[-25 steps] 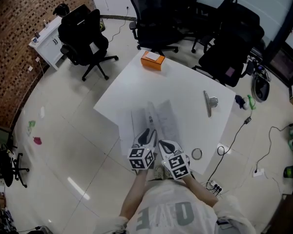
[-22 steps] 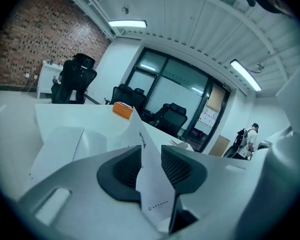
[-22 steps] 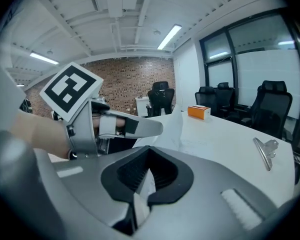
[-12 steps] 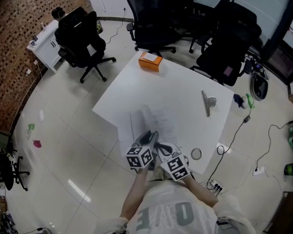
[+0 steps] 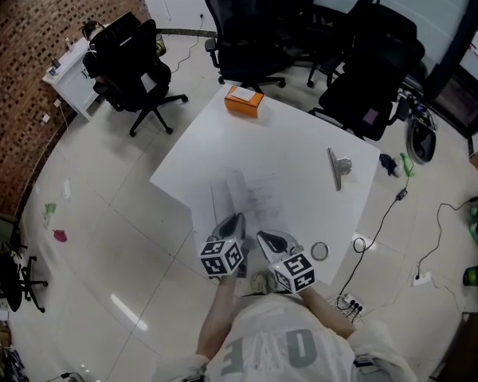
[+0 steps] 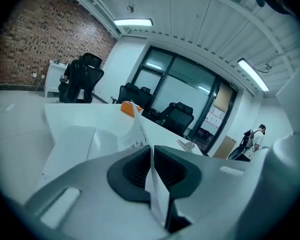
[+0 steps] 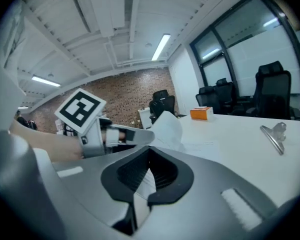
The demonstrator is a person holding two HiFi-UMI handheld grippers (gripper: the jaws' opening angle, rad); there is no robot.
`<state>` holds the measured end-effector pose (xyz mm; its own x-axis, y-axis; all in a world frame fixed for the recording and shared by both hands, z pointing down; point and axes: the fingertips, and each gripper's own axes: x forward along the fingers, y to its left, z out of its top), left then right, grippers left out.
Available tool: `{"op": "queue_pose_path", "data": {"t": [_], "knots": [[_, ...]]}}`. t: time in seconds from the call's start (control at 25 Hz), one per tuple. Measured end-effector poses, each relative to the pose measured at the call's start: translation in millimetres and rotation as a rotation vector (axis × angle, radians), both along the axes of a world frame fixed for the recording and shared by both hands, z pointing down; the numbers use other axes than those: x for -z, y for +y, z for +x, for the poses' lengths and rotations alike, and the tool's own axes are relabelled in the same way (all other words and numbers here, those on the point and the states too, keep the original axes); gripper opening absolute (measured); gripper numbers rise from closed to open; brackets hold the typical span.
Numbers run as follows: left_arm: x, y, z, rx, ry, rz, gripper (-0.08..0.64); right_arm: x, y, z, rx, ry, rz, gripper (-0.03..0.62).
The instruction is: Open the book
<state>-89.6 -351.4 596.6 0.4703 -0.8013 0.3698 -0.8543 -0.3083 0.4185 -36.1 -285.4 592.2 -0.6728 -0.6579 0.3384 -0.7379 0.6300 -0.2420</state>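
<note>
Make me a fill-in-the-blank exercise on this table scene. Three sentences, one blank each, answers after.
The box at the far corner of the table is ____ in colour.
The right hand-held gripper is shut on a ____ of the book.
In the head view, the metal clip lies to the ____ of the book.
Missing words: orange; page; right.

White tabletop [image 5: 303, 146], set corner-on. Orange box [image 5: 246, 100] at far corner. Metal clip [image 5: 338, 168] flat nr right edge; tape ring [image 5: 321, 251] nr near-right edge. Black office chairs round far side: one left [image 5: 131, 62], one behind box [image 5: 251, 22], one right [image 5: 374, 66]. White cabinet [image 5: 66, 72] agst brick wall [image 5: 24, 102]. Cables [image 5: 382, 217] on floor [image 5: 103, 237], right side.
</note>
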Motion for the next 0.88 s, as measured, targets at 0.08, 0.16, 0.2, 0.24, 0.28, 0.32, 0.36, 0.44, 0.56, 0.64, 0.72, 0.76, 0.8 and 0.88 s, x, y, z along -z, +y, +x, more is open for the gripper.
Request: {"op": "queue_pose_path", "data": {"t": [0.08,0.16,0.2,0.24,0.28,0.32,0.36,0.44,0.56,0.64,0.72,0.76,0.8,0.88], "knots": [[1,2,-14,0.026,-0.021,0.014,0.042,-16,-9,17,-0.074,0.051,-0.045,0.003],[1,6,-27,0.052,-0.041,0.025,0.048,-36,-14,32,-0.136,0.109,-0.097,0.003],[0,7,-34,0.067,-0.047,0.027,0.051,-46,-15,38,-0.157,0.128,-0.123,0.003],[-1,9,-41,0.085,-0.049,0.027,0.054,-54,-15,43,-0.173,0.142,-0.147,0.003],[-3,10,-48,0.104,-0.05,0.028,0.057,-61,-16,47,-0.183,0.153,-0.169,0.003],[-4,12,-56,0.123,-0.052,0.029,0.057,-68,-16,49,-0.191,0.162,-0.188,0.003],[-5,13,-63,0.139,-0.055,0.03,0.058,-73,-16,51,-0.195,0.17,-0.205,0.003],[-7,15,-76,0.167,-0.066,0.027,0.063,-83,-16,52,-0.198,0.185,-0.233,0.003],[-12,16,-93,0.197,-0.088,0.021,0.069,-94,-14,52,-0.186,0.218,-0.263,0.003],[-17,15,-100,0.209,-0.104,0.015,0.077,-100,-11,54,-0.175,0.244,-0.278,0.003],[-26,12,-107,0.22,-0.117,0.006,0.083,-105,-11,56,-0.171,0.263,-0.289,0.003],[-32,11,-112,0.226,-0.123,-0.002,0.086,-107,-10,56,-0.17,0.269,-0.295,0.003],[-39,11,-117,0.234,-0.129,-0.011,0.087,-110,-9,56,-0.169,0.273,-0.301,0.003],[-53,13,-129,0.257,-0.137,-0.034,0.092,-114,-7,56,-0.167,0.284,-0.315,0.003]]}}
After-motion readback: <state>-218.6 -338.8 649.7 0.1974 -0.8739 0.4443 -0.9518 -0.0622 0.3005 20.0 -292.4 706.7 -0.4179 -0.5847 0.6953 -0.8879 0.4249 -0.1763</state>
